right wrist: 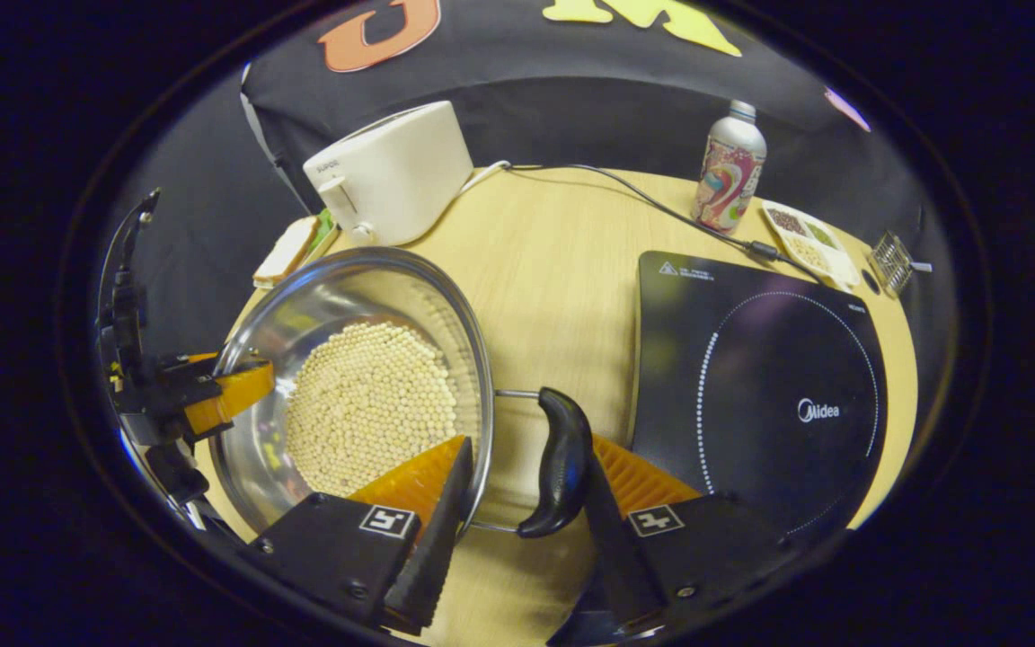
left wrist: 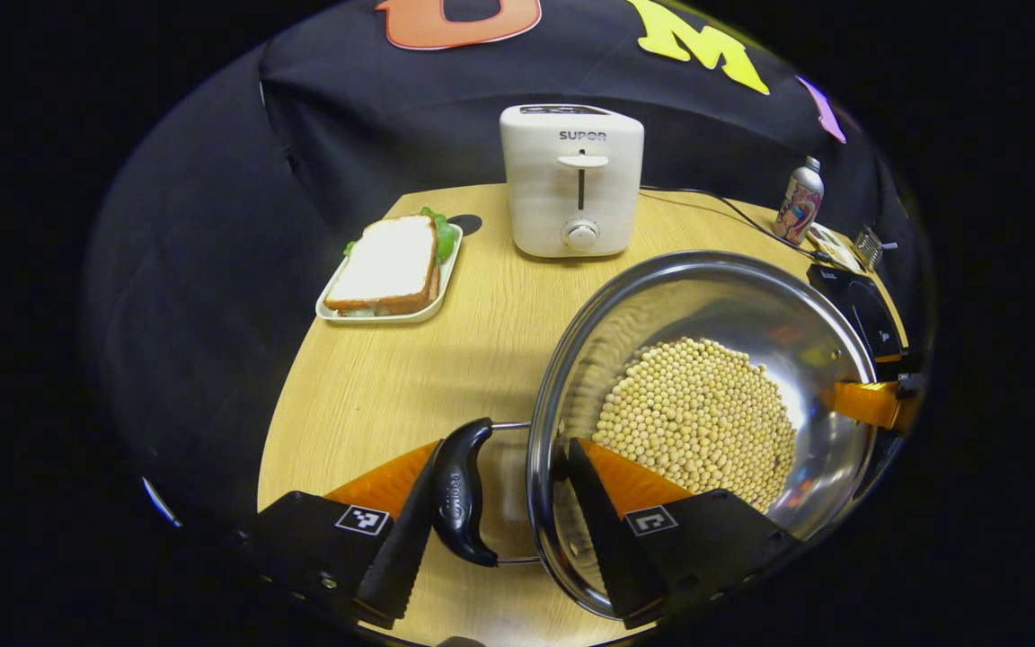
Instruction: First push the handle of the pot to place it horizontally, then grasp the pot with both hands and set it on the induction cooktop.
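the pot, steel and part-filled with pale beans, sits on the wooden table just left of the induction cooktop, not on it. the left gripper stands apart, its 2 fingers straddling the pot's rim and black side handle. the right gripper likewise stands apart, straddling the rim and the opposite handle. bare table lies between pot and toaster. the toaster reads "supor", the cooktop "midea".
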{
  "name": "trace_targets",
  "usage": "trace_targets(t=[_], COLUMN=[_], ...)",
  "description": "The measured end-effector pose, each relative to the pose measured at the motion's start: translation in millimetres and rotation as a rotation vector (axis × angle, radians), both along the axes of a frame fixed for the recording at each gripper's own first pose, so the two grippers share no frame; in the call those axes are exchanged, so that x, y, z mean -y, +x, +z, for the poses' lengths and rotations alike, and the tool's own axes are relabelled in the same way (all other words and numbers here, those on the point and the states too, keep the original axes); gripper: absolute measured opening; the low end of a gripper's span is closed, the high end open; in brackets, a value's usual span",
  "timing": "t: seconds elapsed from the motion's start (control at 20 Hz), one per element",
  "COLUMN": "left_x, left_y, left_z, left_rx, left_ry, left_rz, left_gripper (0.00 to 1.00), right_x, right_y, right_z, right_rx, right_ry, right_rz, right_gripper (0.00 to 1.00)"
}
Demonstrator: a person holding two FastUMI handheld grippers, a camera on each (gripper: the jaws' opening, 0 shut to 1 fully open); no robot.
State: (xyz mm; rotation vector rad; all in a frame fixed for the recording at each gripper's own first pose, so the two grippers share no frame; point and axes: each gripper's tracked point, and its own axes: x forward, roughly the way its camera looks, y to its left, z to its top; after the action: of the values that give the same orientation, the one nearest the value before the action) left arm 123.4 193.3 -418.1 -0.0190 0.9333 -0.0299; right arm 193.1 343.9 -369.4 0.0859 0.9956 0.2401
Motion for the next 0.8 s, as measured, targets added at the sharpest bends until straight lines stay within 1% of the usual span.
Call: trace_targets(t=[0.05, 0.2, 0.25, 0.3, 0.35, 0.4, 0.5, 0.55, 0.6, 0.65, 0.7, 0.8], left_x=[-2.9, -2.8, -1.7, 0.6, -1.8, -1.3, -1.9, -4.6, -5.1, -4.6, -4.5, -2.3], left_y=[-2.7, -3.0, -3.0, -6.0, -8.7, -8.7, -3.2, -4.1, -6.8, -9.1, -9.0, -9.1], left_z=[-1.2, 0.9, 2.1, 4.0, 2.9, 3.5, 10.5, 11.9, 13.4, 9.2, 9.6, 7.8], left_rx=[-0.004, -0.013, -0.023, -0.028, -0.036, -0.037, -0.024, -0.017, -0.010, -0.008, 0.007, 0.021], left_ry=[-0.006, -0.049, -0.075, -0.093, -0.088, -0.076, -0.065, -0.068, -0.071, -0.074, -0.073, -0.069], left_rz=[0.001, -0.005, -0.004, -0.007, -0.015, -0.025, -0.030, -0.028, -0.024, -0.020, -0.020, -0.024], left_gripper=[0.77, 0.72, 0.67, 0.65, 0.60, 0.60, 0.60, 0.70, 0.60, 0.64, 0.59, 0.59], right_x=[-0.5, -0.9, 0.2, 0.4, -1.5, -2.9, -1.2, 1.3, 5.2, 8.4, 11.5, 22.8], right_y=[-0.7, -0.7, -0.7, 0.0, -2.0, -0.3, 4.5, 7.0, 6.5, 7.4, 7.1, 8.7], right_z=[-1.5, -0.3, 0.7, 0.0, 3.2, -0.3, 1.7, 4.9, 9.0, 12.9, 16.5, 27.9], right_rx=[-0.014, -0.030, -0.033, -0.030, -0.037, -0.038, -0.024, -0.002, 0.021, 0.034, 0.043, 0.063], right_ry=[0.012, 0.035, 0.030, 0.032, 0.051, 0.068, 0.079, 0.076, 0.069, 0.069, 0.072, 0.075], right_rz=[-0.005, -0.014, -0.015, -0.024, -0.031, -0.042, -0.042, -0.033, -0.024, -0.022, -0.023, -0.024], right_gripper=[0.71, 0.60, 0.58, 0.58, 0.55, 0.55, 0.52, 0.52, 0.52, 0.52, 0.52, 0.52])
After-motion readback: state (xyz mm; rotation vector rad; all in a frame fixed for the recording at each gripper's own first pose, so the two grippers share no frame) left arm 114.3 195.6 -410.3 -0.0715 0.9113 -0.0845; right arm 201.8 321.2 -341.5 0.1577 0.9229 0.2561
